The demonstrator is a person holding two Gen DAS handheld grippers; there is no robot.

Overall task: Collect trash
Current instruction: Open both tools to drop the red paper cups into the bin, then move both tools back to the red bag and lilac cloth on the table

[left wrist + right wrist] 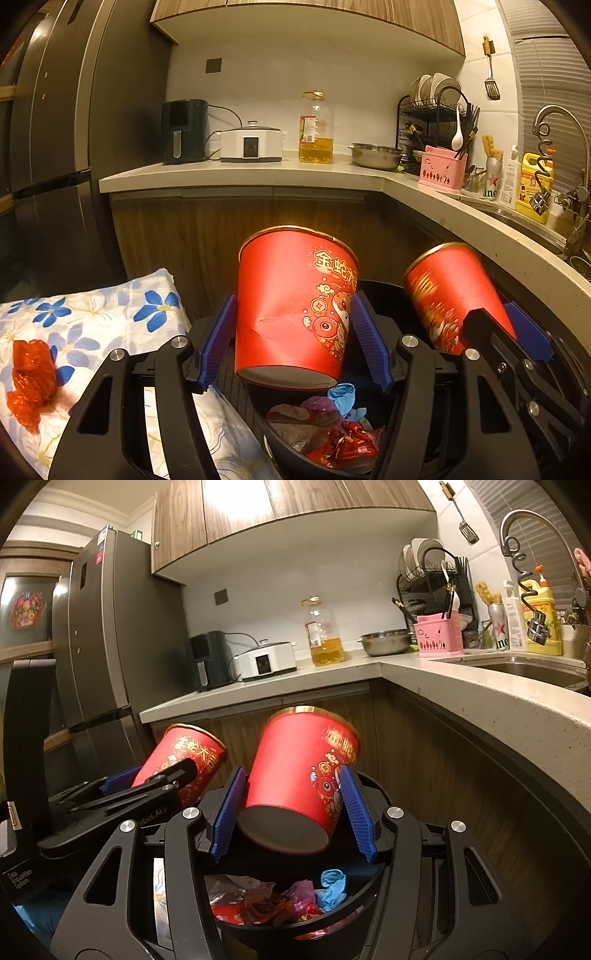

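Overhead, wood cabinets; below, each hand-held gripper (293, 341) (293, 812) clamping a red cup (291, 306) (295, 775) above the bin (373, 291).

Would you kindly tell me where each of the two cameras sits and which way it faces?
Left wrist: sits on the left claw, facing the kitchen counter over the black bin; its blue pads grip a red paper cup; the right claw shows at right.
Right wrist: sits on the right claw, facing likewise; it grips another red cup; the left claw shows at left.
Shared: both cups, bin, counter, oil bottle.
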